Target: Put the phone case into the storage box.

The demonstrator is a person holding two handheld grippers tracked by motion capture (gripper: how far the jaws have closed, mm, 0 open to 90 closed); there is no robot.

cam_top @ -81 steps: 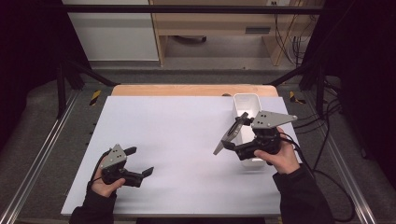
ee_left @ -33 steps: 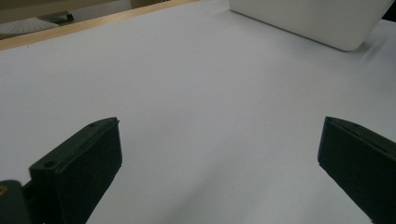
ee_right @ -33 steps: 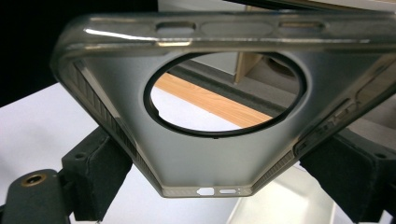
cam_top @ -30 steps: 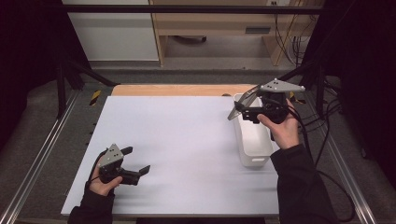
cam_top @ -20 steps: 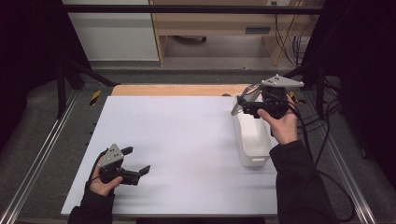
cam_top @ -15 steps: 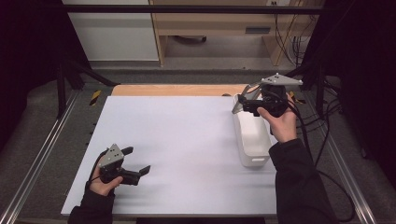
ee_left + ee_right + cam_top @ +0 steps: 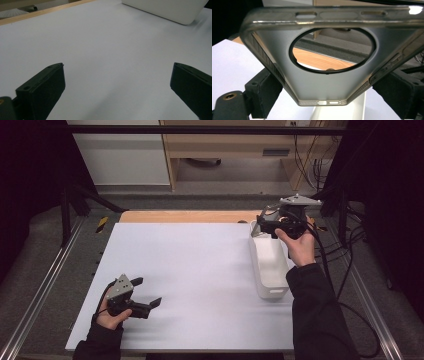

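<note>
Two grippers: right gripper (image 7: pixel 327 100) clamps an unmarked phone case (image 7: pixel 324 82); left gripper (image 7: pixel 117 95) gapes, holding nothing.

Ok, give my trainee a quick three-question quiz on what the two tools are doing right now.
1. True or false: the left tool is open and holds nothing.
2. What is clamped in the right tool? A. a phone case B. a spoon C. a cloth
3. Fill in: in the high view, the right tool is at the far end of the white ___.
Key: 1 true; 2 A; 3 bin.
</note>
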